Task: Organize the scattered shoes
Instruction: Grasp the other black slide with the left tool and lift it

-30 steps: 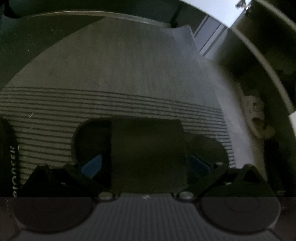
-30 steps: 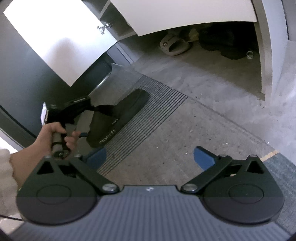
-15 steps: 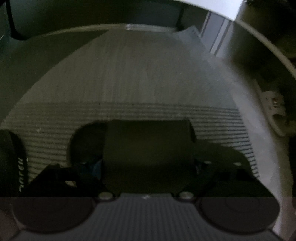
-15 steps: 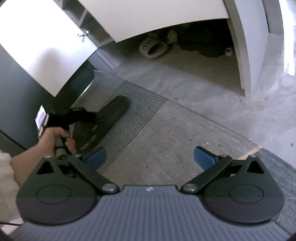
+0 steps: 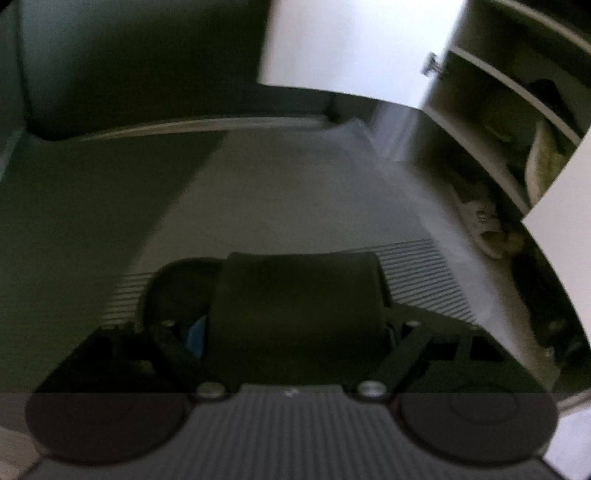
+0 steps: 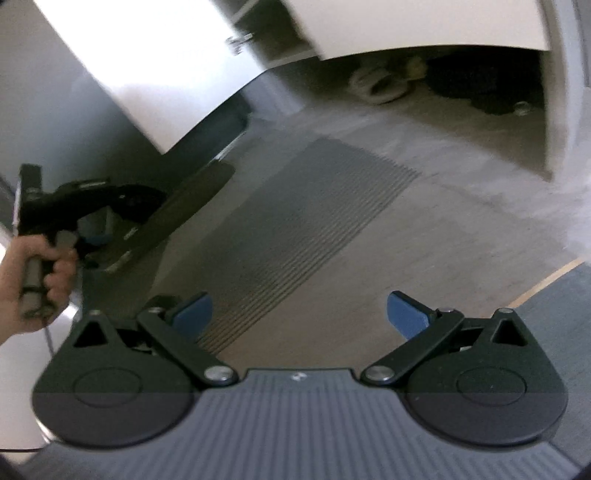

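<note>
Black and flat-soled, the slide sandal hangs off the floor in the left gripper, its long axis slanting with the toe toward the open white shoe cabinet and raised, above the near edge of the grey ribbed doormat. The left gripper's blue pads are clamped on the sandal's broad strap, having closed onto it moments ago. The right gripper holds nothing, its blue pads wide apart over the doormat. Only the right wrist view shows the person's hand on the left gripper's handle and the sandal's sole; only the left wrist view shows the cabinet's shelves, with a pale sandal on the floor beneath them
</note>
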Demonstrator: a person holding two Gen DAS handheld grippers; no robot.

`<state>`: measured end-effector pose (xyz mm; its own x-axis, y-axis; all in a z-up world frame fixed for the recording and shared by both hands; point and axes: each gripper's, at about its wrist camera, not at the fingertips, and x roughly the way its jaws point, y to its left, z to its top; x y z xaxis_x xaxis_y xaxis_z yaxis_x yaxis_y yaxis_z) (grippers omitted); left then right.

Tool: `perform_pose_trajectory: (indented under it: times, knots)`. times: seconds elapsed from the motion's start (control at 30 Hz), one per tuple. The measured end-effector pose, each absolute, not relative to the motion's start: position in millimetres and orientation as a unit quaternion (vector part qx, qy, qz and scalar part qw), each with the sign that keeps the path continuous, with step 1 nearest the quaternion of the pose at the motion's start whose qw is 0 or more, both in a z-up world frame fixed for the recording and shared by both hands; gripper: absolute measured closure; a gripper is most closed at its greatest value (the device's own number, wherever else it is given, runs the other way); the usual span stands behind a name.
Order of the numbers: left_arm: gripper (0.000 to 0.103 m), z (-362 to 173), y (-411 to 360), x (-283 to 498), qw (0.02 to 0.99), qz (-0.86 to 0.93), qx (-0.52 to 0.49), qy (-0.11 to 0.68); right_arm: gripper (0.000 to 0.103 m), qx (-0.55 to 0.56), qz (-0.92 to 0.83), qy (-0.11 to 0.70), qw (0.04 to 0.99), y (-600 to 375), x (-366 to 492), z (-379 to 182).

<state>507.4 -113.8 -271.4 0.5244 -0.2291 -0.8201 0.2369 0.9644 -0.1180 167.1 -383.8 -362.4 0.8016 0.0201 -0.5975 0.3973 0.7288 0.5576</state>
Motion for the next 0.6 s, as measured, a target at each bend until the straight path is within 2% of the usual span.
perform_pose_trajectory:
  times: [0.1,0.33,0.5,0.6]
  knots:
    - [0.018,-266.5,-41.0,494.7,0.877,-0.089,-0.019,0.472,0.000,0.342,-0.077,0.301,0.887,-352.7,167.8,-354.5]
    - [0.018,-310.8,103.1,475.4,0.857,0.024,-0.064,0.511,0.000,0.311,-0.065,0.300,0.899,-321.7,158.1,-339.3]
    - [0.018,-356.9,136.3,473.9,0.830,0.060,-0.069,0.550,0.000,0.304,-0.068,0.321,0.894,-305.0,158.9,-342.0]
    - [0.019,-366.0,138.1,477.3,0.829,0.058,-0.068,0.552,0.000,0.302,-0.065,0.324,0.894,-301.2,163.3,-343.7]
